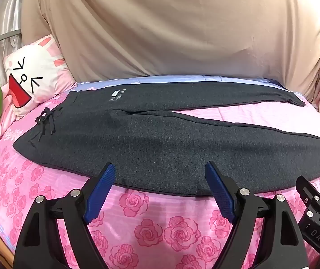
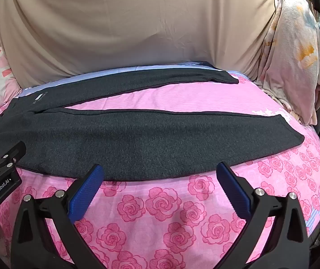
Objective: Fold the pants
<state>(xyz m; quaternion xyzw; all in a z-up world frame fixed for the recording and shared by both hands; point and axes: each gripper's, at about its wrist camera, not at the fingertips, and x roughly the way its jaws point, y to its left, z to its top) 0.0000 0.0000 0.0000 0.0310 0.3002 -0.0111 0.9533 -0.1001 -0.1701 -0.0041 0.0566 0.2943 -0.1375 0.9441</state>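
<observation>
We have the pants (image 1: 160, 143) spread flat on the bed (image 1: 160, 228), waistband toward its left end by the pillow (image 1: 34, 76), legs running to the right end and splayed apart in a narrow V. That layout leaves the near leg lying along the bed's near edge, where we can reach its long side without leaning over.

Our left gripper (image 1: 160, 192) hovers at that near edge around the thigh, jaws wide and holding nothing. Our right gripper (image 2: 160, 192) sits further right along the same leg, jaws also wide and empty, the pads just short of the cloth. We judge that we are spaced this way to lift the near leg at two points and lay it over the far one.
</observation>
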